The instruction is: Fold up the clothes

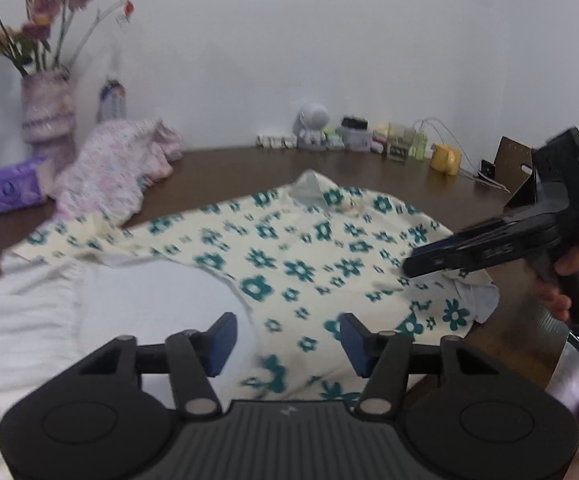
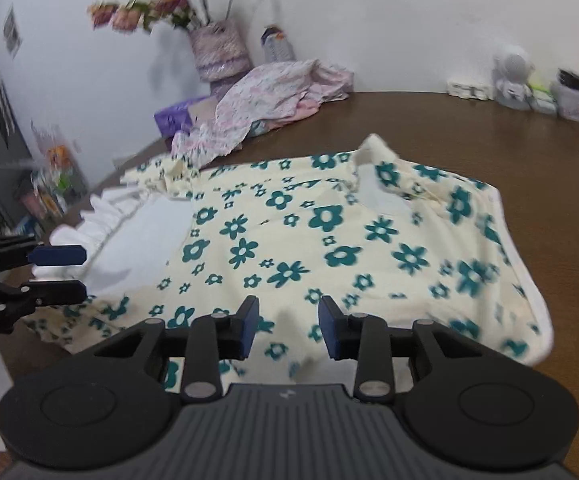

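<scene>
A cream shirt with teal flowers [image 1: 289, 248] lies spread on the brown table [image 1: 233, 168], collar toward the wall. Its left side rests over a white garment with a ruffled edge [image 1: 29, 320]. My left gripper [image 1: 287, 332] hovers open above the shirt's near edge, with nothing between its blue pads. My right gripper [image 1: 409, 268], held by a hand, reaches in over the shirt's right side. In the right wrist view the right gripper [image 2: 289, 320] stands open above the shirt [image 2: 329, 232], nothing pinched. The left gripper [image 2: 83, 272] shows at the left, open, beside the white garment [image 2: 101, 216].
A crumpled pink garment [image 1: 117, 164], a purple tissue pack [image 1: 13, 188] and a vase of flowers [image 1: 47, 108] sit at the back left. Along the wall stand a white figurine [image 1: 313, 124], small containers, a yellow mug [image 1: 445, 158] and a cardboard piece [image 1: 513, 168].
</scene>
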Demonstrator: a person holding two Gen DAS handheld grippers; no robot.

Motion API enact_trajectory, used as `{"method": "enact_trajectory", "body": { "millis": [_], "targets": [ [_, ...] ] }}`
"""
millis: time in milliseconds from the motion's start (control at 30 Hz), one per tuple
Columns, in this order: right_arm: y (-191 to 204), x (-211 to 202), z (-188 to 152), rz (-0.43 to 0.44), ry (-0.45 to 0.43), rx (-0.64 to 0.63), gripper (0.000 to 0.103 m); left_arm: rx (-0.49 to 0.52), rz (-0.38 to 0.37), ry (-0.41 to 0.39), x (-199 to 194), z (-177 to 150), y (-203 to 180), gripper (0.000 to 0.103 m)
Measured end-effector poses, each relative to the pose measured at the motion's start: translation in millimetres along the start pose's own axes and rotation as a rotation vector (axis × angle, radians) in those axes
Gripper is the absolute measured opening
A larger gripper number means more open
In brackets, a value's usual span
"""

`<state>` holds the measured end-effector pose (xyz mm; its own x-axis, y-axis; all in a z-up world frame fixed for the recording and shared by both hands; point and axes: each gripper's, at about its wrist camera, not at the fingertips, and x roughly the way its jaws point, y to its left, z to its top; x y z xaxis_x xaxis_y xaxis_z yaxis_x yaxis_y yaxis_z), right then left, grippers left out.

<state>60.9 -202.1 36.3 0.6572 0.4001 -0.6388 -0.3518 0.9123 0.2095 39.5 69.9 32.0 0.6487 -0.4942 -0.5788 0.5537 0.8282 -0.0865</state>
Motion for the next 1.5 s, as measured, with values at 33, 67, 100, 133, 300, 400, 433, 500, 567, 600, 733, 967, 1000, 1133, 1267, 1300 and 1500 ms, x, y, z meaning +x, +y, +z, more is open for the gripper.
{"method": "enact_trajectory", "body": {
  "millis": [33, 67, 100, 133, 300, 400, 433, 500, 567, 600, 733, 967, 1000, 1133, 1267, 1300, 1500],
  "targets": [
    [5.3, 7.4, 0.0, -0.010, 0.026, -0.025, 0.031, 0.010, 0.004, 0.021, 6.5, -3.1, -2.4, 0.036],
    [9.6, 14.5, -1.5, -0.018, 0.052, -0.057, 0.025, 0.020, 0.009, 0.042, 12.8, -6.7, -4.3, 0.034],
    [14.2, 19.0, -4.9, -0.033, 0.071, -0.091, 0.022, 0.023, 0.015, 0.062, 18.1, -10.6, -4.4, 0.032],
    [18.8, 23.3, -8.4, -0.049, 0.088, -0.125, 0.022, 0.025, 0.021, 0.081, 23.0, -14.7, -4.0, 0.030],
    [16.7, 22.3, -13.8, -0.109, 0.074, -0.176, 0.020, 0.018, 0.011, 0.086, 23.8, -15.4, -0.3, 0.031],
    [8.4, 19.6, -6.9, -0.075, 0.080, -0.128, 0.022, 0.019, 0.014, 0.067, 21.0, -10.8, 1.4, 0.038],
    [6.7, 16.0, -3.7, -0.060, 0.059, -0.113, 0.022, 0.012, 0.020, 0.056, 20.3, -8.6, 2.7, 0.041],
    [5.0, 11.9, 1.8, -0.060, 0.021, -0.108, 0.026, -0.006, 0.029, 0.037, 20.3, -4.4, 5.3, 0.042],
    [3.3, 10.8, 6.4, -0.069, -0.007, -0.105, 0.026, -0.026, 0.034, 0.023, 24.0, -0.9, 6.1, 0.044],
    [2.8, 13.8, 7.5, -0.061, -0.006, -0.096, 0.026, -0.038, 0.033, 0.015, 26.7, 1.1, 5.6, 0.043],
    [14.3, 29.4, 8.8, -0.042, -0.011, -0.096, 0.026, -0.080, 0.029, -0.032, 37.2, 8.7, 1.1, 0.040],
    [19.7, 43.9, -5.1, -0.086, -0.008, -0.110, 0.025, -0.101, 0.057, 0.031, 59.1, 4.5, 0.4, 0.023],
    [18.0, 42.0, -6.4, -0.104, -0.012, -0.114, 0.025, -0.103, 0.065, 0.023, 58.4, 2.9, 1.2, 0.022],
    [-5.1, 32.4, -9.4, -0.168, -0.033, -0.063, 0.025, -0.126, 0.075, 0.011, 56.9, -0.4, 4.2, 0.021],
    [-22.1, 28.7, -10.6, -0.188, -0.045, -0.036, 0.025, -0.117, 0.092, 0.011, 57.0, -0.3, 0.8, 0.021],
    [-25.4, 28.1, -10.8, -0.188, -0.047, -0.031, 0.025, -0.114, 0.096, 0.011, 57.2, -0.1, -0.2, 0.021],
    [-24.0, 27.4, -13.4, -0.196, -0.062, -0.044, 0.025, -0.128, 0.110, 0.002, 57.5, -0.3, -2.4, 0.021]
  ]
}}
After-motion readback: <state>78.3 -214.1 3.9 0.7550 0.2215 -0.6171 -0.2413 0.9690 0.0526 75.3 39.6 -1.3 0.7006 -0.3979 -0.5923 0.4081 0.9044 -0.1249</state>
